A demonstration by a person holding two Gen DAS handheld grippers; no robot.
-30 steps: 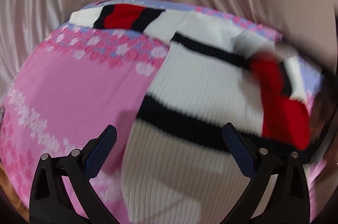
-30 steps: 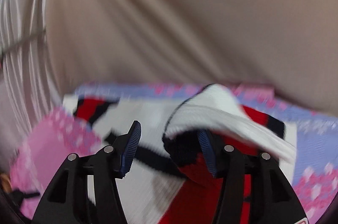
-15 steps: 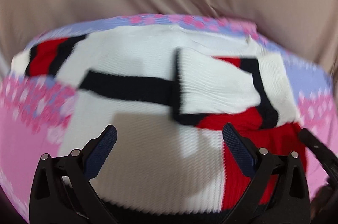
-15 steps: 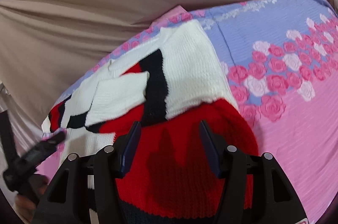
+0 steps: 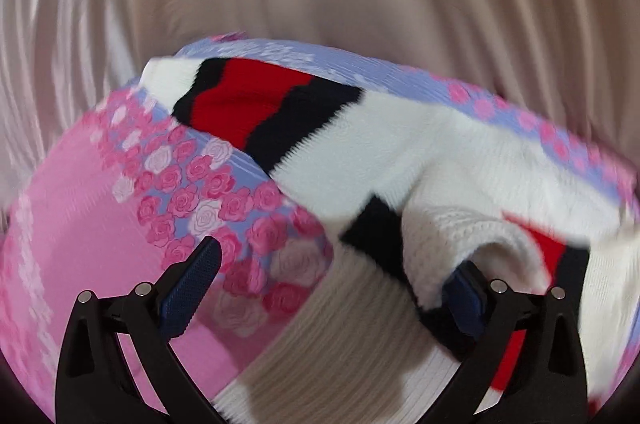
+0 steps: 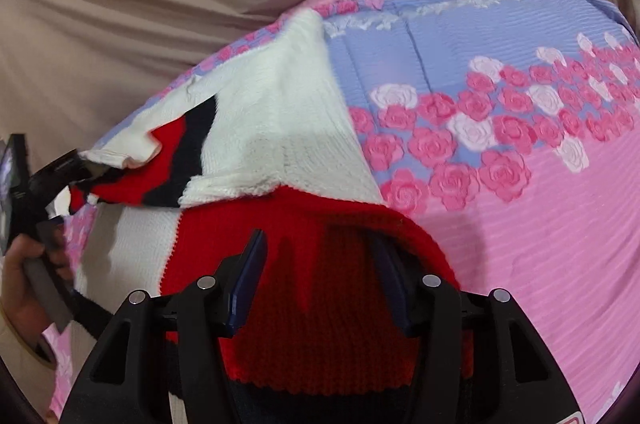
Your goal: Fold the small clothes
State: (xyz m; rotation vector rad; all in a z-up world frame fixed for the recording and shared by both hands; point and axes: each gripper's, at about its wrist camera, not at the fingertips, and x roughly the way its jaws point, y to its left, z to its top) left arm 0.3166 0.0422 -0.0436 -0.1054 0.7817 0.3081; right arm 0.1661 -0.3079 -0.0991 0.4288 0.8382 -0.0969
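Left wrist view: we see the left claw (image 5: 332, 288) with its fingers wide apart; a white fold of the sweater (image 5: 420, 151) is draped over the right-hand finger, and nothing is pinched between the pads.
Right wrist view: the right claw (image 6: 316, 280) hovers over the red part of the sweater (image 6: 272, 127); its fingers stand about half apart and have just been closing a little. The red knit lies under and between them, but we see no pad pressing on it.
Where the sweater lies: spread on the floral bedsheet (image 6: 540, 216), which covers the surface below; one striped sleeve (image 5: 256, 103) stretches away from the left claw toward the far left edge.
Key relation: in the right wrist view, the left claw (image 6: 60, 175) lifts a striped flap at the far left, well apart from the right claw. The person's hand (image 6: 28, 276) holds its handle.
Long axis: we judge that the sleeve runs diagonally, from the body up and left in the left wrist view.
Nearer hand: the left one is nearer the loose sleeve; the right is nearer the red part.
Next move, our judgement: the left side likely carries its fold inward across the body.
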